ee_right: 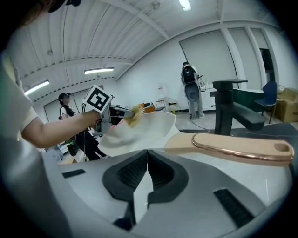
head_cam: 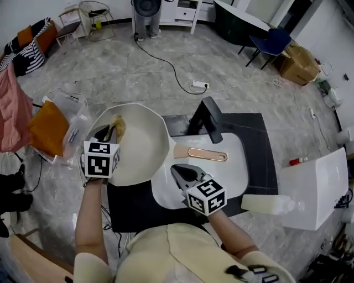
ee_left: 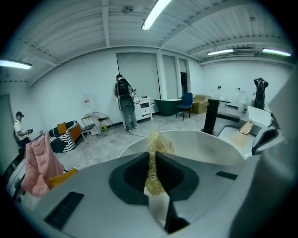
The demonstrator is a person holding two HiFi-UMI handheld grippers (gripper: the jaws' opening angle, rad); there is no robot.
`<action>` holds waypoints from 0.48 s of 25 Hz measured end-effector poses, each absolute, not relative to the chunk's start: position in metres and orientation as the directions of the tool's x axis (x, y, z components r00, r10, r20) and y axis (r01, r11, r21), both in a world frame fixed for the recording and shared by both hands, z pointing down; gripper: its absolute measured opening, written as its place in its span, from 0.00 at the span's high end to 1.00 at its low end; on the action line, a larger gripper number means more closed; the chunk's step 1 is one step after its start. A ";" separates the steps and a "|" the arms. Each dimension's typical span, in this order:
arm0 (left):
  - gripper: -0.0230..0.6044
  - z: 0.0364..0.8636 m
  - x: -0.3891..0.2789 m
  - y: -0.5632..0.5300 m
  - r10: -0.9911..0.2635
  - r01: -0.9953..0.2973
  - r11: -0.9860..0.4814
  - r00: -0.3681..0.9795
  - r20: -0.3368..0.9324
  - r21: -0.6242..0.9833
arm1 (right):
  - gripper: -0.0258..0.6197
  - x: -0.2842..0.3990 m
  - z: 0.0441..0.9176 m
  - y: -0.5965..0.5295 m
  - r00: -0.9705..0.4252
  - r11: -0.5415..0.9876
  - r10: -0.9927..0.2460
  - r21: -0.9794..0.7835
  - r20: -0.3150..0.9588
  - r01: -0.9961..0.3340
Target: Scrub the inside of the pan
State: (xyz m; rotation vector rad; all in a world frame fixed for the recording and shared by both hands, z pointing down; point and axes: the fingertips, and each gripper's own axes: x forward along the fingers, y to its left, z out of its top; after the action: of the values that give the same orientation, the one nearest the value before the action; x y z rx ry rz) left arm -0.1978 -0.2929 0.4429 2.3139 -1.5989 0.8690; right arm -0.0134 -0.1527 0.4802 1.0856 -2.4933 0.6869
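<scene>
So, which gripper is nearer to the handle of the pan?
Right. The right gripper sits just beside the handle, jaws shut, empty. The left gripper is at the opposite rim of the pan, clamping the scrubber.

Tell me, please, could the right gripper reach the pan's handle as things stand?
Probably yes: the handle lies uncovered just ahead of the right gripper, but its shut jaws must open first.

A large, bare test room, more lab or studio than home kitchen. A white sink [head_cam: 239, 178] with a black tap [head_cam: 207, 119] sits in a free-standing black counter [head_cam: 266, 149] mid-floor. The grey stone-look floor [head_cam: 127, 74] carries a power strip [head_cam: 199, 85] and loose cable [head_cam: 160, 58]. At the far side stand a fan [head_cam: 147, 11], a blue chair [head_cam: 271, 41] and a cardboard box [head_cam: 300, 64]. Strip lights [ee_left: 156, 13] line the ceiling.
</scene>
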 end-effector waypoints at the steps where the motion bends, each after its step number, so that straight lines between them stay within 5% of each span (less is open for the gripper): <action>1: 0.90 0.448 -0.198 -0.295 -0.785 -0.905 -0.390 0.230 0.575 -0.170 | 0.93 -0.014 0.482 -0.155 -0.661 0.597 -0.580 -0.304 0.477 -0.743; 12: 0.90 0.493 -0.200 -0.341 -0.792 -0.923 -0.302 0.102 0.602 -0.240 | 0.93 -0.004 0.505 -0.160 -0.679 0.590 -0.529 -0.354 0.508 -0.725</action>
State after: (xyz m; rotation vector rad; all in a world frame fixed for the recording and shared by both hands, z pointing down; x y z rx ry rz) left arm -0.2001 -0.3406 0.4929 2.1762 -1.7231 0.9795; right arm -0.0038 -0.1599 0.5048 1.0156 -2.4725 0.7797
